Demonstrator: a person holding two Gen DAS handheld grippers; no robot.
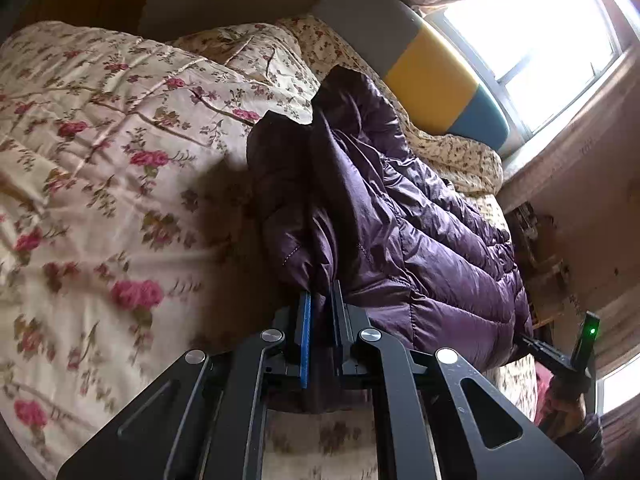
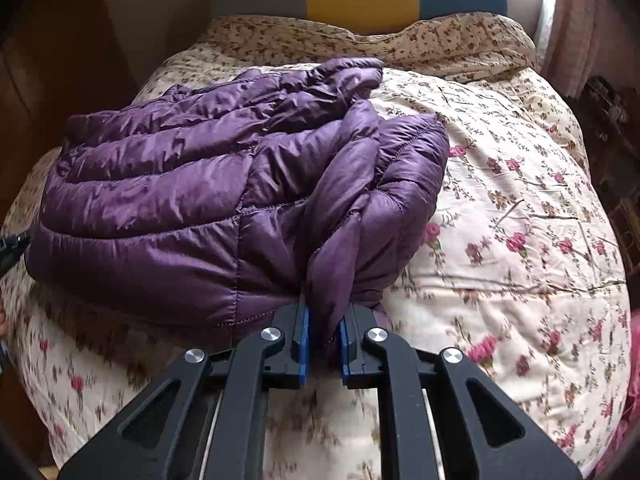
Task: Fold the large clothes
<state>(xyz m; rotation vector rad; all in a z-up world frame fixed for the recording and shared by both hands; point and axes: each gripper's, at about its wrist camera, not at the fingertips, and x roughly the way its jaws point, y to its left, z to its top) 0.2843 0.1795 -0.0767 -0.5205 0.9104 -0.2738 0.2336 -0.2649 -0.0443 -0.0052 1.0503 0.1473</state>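
So my left hand-held gripper [image 1: 320,312] was pinching one edge of the purple puffer jacket [image 2: 168,200] and my right hand-held gripper [image 2: 323,320] had the other bunched corner, jacket lying across the flowery bed quilt [image 2: 520,240]

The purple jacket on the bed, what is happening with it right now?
A person is folding a purple puffer jacket on a floral bedspread, with a handheld gripper in each hand. The left gripper is shut on one edge of the jacket, and the right gripper has bunched fabric clamped between its jaws. The jacket lies partly folded, with both near corners held.
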